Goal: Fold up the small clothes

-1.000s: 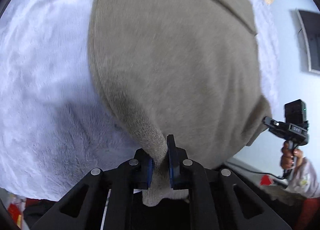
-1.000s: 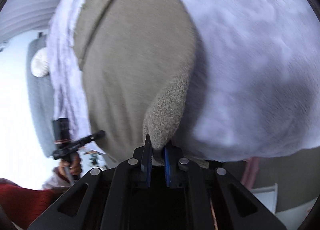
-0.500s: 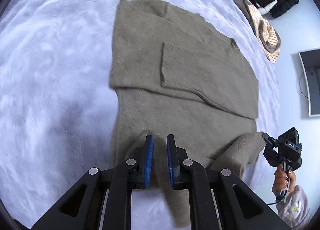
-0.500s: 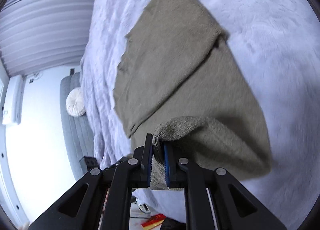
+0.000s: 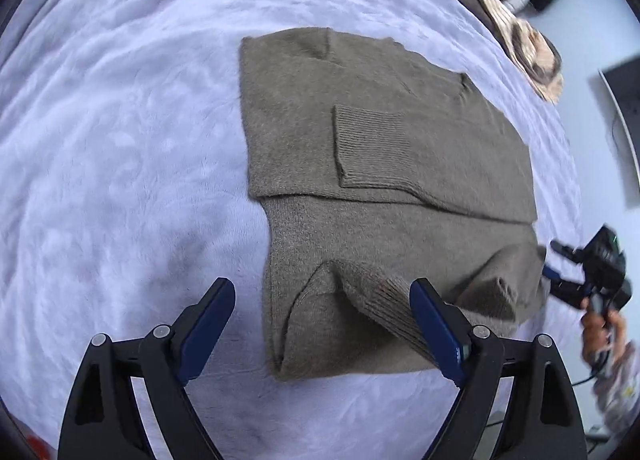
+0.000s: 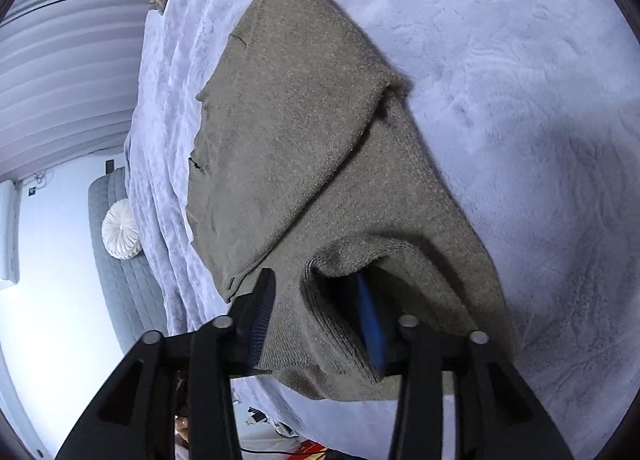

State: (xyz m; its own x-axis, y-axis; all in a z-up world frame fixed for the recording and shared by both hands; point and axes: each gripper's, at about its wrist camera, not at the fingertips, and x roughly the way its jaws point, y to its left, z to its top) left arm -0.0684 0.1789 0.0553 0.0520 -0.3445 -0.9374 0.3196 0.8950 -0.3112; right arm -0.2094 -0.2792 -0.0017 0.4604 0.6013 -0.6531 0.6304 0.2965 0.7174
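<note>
Olive sweater [image 5: 384,188] x1, folded; 2 claws [image 5: 322,324] [image 6: 316,316] just opening, released.

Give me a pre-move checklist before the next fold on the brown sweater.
1. Left gripper let go: ok, jaws just opened wide, pads clear of the cloth.
2. Right gripper free: not ok, jaws just opened, but the hem drapes over one finger.
3. Brown sweater lying on the white blanket: ok.
4. Sleeve cuff folded onto the body: ok.
5. Near edge flat: not ok, humped by both grippers.
6. Underside smooth: cannot tell.
</note>
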